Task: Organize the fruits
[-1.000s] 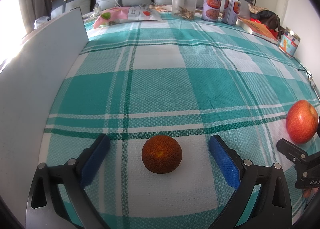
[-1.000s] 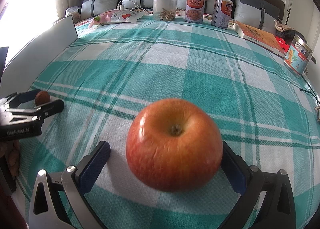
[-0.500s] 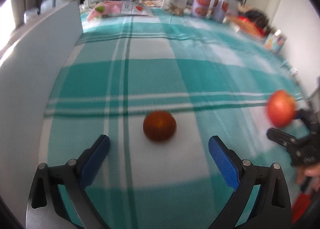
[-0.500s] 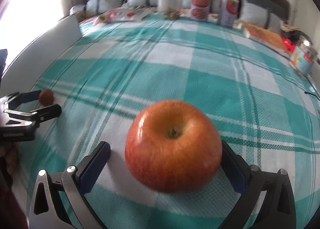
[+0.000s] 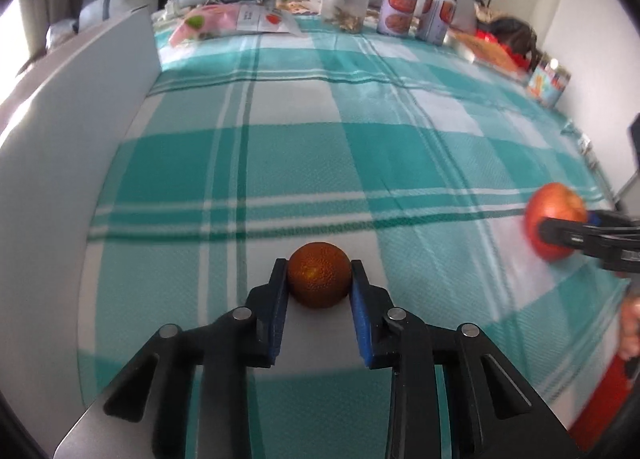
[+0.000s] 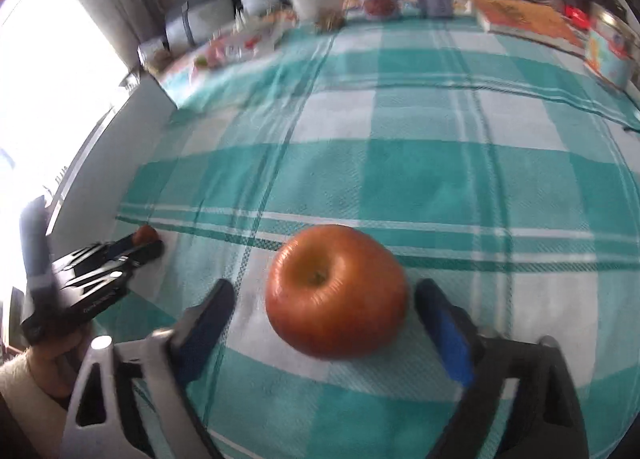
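1. Left gripper [image 5: 319, 283]: jaws have just closed and now pinch the orange [image 5: 319, 274] from both sides, the blue pads touching its skin. The orange sits at the very tips of the jaws, on or just above the bed [image 5: 280, 163]; I cannot tell whether it has left the blanket. Risk: a tip-only grip on a round, dimpled fruit may let it squirt forward out of the jaws on lifting.

2. Right gripper [image 6: 326, 305]: jaws have just been closing, with the apple [image 6: 337, 291] between them. A gap shows on either side, wider on the left pad's side; the pads do not yet press. The apple lies on the bed, nearer the right-hand jaw. Risk: that jaw meets the fruit first and shoves it sideways, so it rolls on the soft blanket before the other pad arrives.

3. The right-wrist view is motion-blurred. Judgement: closing while the hand moves could seat the pads off-centre on the apple, low or high of its widest part, and the smooth skin would slip.

4. Apple is wide and likely heavy for these jaws; a shallow grip may tilt under its weight.

5. Both grippers work near each other; in the left-wrist view the apple [image 5: 554, 221] lies well off to the right of the jaws. Carrying both fruits toward one place risks a collision.
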Motion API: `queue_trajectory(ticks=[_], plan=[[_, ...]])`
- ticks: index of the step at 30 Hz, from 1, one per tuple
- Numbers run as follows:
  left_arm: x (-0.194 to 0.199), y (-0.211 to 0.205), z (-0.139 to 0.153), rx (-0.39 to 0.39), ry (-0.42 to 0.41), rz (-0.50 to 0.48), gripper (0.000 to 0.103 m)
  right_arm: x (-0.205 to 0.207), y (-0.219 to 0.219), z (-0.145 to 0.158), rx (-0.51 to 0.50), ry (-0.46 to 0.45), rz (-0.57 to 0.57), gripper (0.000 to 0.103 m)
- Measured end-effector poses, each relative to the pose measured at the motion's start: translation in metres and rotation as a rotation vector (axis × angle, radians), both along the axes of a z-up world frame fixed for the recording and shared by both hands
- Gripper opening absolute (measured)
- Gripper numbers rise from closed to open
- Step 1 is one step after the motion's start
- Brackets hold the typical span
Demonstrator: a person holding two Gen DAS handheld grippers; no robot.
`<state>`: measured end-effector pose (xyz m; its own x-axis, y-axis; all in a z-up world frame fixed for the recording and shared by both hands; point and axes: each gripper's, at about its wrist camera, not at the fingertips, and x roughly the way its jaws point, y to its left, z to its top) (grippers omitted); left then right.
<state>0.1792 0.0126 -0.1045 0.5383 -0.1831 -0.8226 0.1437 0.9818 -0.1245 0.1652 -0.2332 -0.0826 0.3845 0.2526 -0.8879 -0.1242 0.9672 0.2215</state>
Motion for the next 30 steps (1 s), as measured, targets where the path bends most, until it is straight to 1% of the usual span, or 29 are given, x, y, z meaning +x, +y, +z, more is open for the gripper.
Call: queue_trajectory(ticks=[3,4,6,7,9,10,12,13,15,16,17,18,20,21,22,24,25,27,28,29,30], plan=[[-0.029,0.026,0.034,-0.168,-0.002,0.062,0.028,-0.003,0.006,0.008,-0.001,-0.009,-0.016,0.071],[-0.04,0.037,0.049,-0.237,-0.008,0.08,0.028,-0.007,0.012,0.017,0.03,-0.023,-0.005,0.071],[-0.058,0.064,0.082,-0.346,-0.022,0.121,0.028,-0.01,0.03,0.035,0.092,-0.037,0.042,0.071],[-0.067,0.086,0.105,-0.407,-0.039,0.152,0.028,-0.009,0.042,0.044,0.118,-0.045,0.069,0.071],[-0.075,0.122,0.138,-0.453,-0.078,0.205,0.029,-0.006,0.08,0.071,0.168,-0.074,0.149,0.071],[-0.077,0.146,0.154,-0.458,-0.103,0.244,0.029,-0.002,0.106,0.086,0.196,-0.09,0.202,0.071],[-0.077,0.188,0.172,-0.448,-0.132,0.324,0.029,0.003,0.157,0.11,0.259,-0.1,0.3,0.071],[-0.075,0.212,0.177,-0.421,-0.143,0.374,0.029,0.006,0.179,0.119,0.284,-0.102,0.341,0.071],[-0.069,0.247,0.172,-0.371,-0.129,0.451,0.029,0.014,0.231,0.134,0.311,-0.103,0.431,0.071],[-0.062,0.268,0.163,-0.333,-0.104,0.5,0.029,0.02,0.26,0.14,0.307,-0.103,0.478,0.071],[-0.058,0.28,0.155,-0.31,-0.083,0.527,0.029,0.025,0.284,0.142,0.287,-0.107,0.511,0.071],[-0.05,0.297,0.138,-0.278,-0.041,0.567,0.029,0.032,0.307,0.144,0.248,-0.12,0.541,0.071],[-0.039,0.311,0.111,-0.235,0.015,0.606,0.029,0.052,0.348,0.139,0.152,-0.136,0.577,0.071],[-0.031,0.317,0.094,-0.207,0.06,0.619,0.029,0.067,0.369,0.132,0.089,-0.14,0.6,0.071],[-0.024,0.321,0.079,-0.178,0.101,0.628,0.029,0.077,0.384,0.124,0.034,-0.142,0.615,0.071],[-0.018,0.326,0.061,-0.154,0.157,0.626,0.03,0.092,0.402,0.111,-0.052,-0.136,0.629,0.071],[-0.015,0.327,0.051,-0.155,0.186,0.626,0.03,0.102,0.413,0.101,-0.101,-0.124,0.634,0.071],[-0.01,0.331,0.044,-0.169,0.232,0.635,0.031,0.116,0.425,0.087,-0.145,-0.092,0.629,0.071],[-0.01,0.331,0.043,-0.183,0.246,0.642,0.033,0.121,0.43,0.082,-0.157,-0.084,0.625,0.071],[-0.01,0.333,0.046,-0.189,0.238,0.641,0.042,0.125,0.434,0.075,-0.172,-0.068,0.622,0.071],[-0.01,0.331,0.049,-0.164,0.23,0.639,0.048,0.126,0.436,0.069,-0.181,-0.058,0.623,0.071]])
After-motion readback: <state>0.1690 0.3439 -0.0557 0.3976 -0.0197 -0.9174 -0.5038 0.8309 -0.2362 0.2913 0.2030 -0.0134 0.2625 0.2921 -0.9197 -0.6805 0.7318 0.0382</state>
